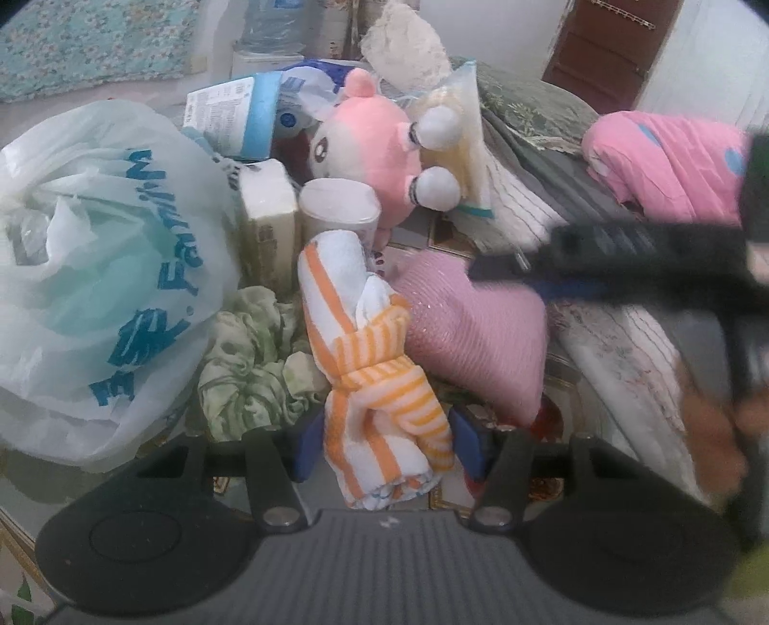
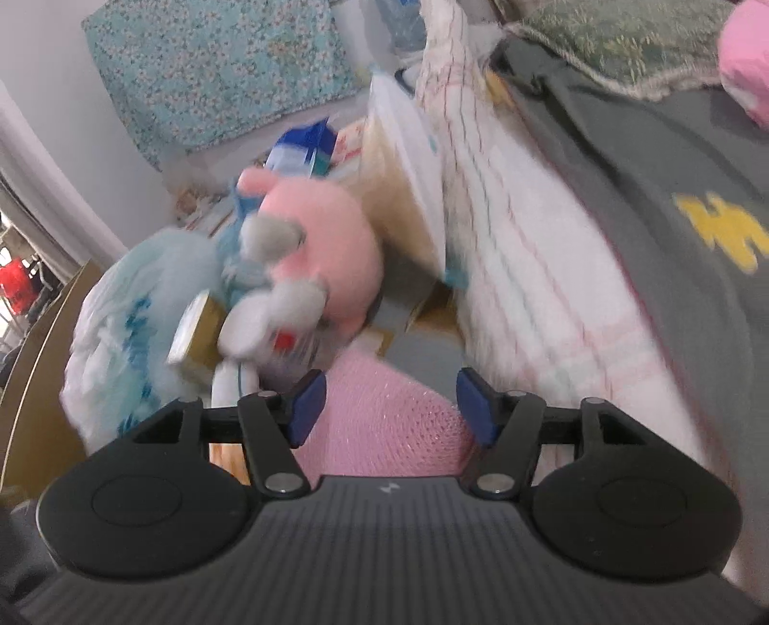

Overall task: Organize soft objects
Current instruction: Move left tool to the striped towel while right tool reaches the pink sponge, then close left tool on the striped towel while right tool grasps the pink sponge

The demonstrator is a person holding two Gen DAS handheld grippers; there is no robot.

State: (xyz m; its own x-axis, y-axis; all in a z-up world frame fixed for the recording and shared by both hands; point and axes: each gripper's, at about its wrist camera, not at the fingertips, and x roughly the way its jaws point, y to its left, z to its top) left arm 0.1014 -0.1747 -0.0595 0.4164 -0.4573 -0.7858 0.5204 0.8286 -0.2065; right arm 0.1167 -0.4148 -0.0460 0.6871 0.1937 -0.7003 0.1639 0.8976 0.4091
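While my left gripper (image 1: 384, 435) clamps the striped towel roll (image 1: 370, 356), its long axis running away, my right gripper (image 2: 389, 408) hangs open over the nearer pink cushion (image 2: 379, 413).

A lived-in home: a floral quilt (image 2: 211, 72) lies against the wall, folded bedding (image 1: 524, 202) sits in piles, and a plush toy (image 1: 370, 144) leans beside a shopping bag (image 1: 96, 269) (white plastic, blue lettering).

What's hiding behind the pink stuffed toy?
Behind the pink plush toy leans a clear zip bag holding something yellowish, with a fluffy cream thing above it. The toy covers the bag's lower left part, so what lies there cannot be seen.
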